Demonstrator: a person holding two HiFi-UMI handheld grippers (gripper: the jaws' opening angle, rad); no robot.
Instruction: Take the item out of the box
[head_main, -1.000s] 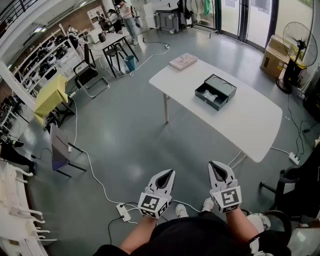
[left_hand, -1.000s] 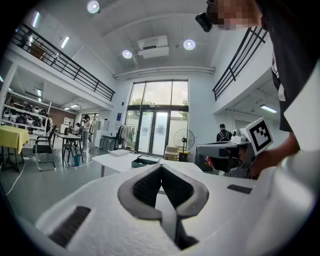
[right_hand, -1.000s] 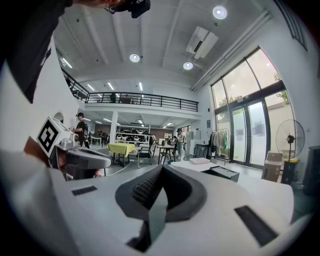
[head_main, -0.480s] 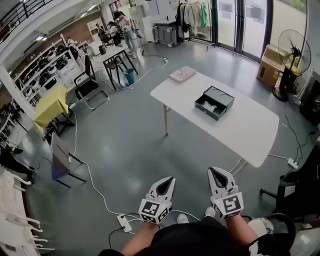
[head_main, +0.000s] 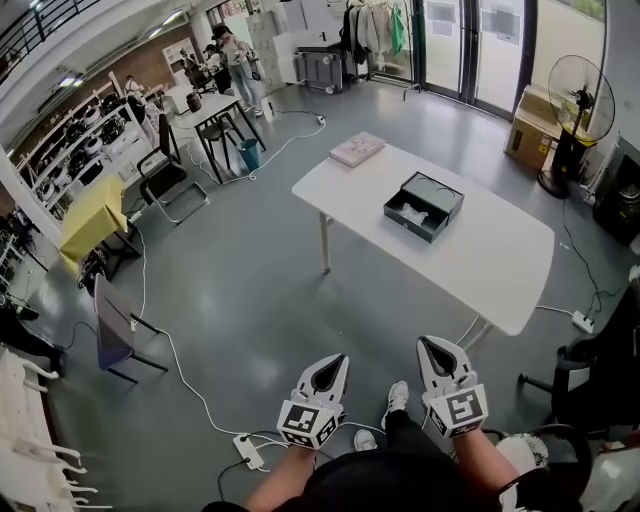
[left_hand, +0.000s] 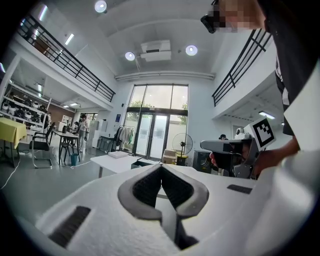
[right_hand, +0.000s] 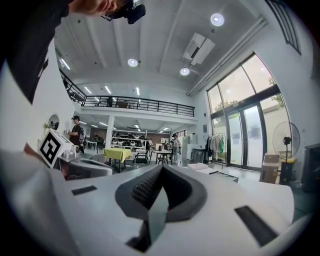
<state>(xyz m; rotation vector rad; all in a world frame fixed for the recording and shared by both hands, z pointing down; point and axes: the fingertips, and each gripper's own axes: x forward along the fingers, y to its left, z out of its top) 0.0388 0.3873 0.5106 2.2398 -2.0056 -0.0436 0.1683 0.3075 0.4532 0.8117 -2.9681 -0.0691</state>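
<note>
Grippers both shut and empty: left gripper (head_main: 336, 358) and right gripper (head_main: 428, 342) carried low at the body, likely approaching. Open box (head_main: 423, 206) with pale item (head_main: 409, 211) sits on desk (head_main: 500, 260), well apart.

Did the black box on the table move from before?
No. The black box keeps its place on the white table, just as far from the pinkish book; only the camera's view shifted.

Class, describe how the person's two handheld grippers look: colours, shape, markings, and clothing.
Both the left gripper and right gripper are white tapering shells with dark grey ribbed pads. Each carries a cube with black square markers. The person wears a black top.
</note>
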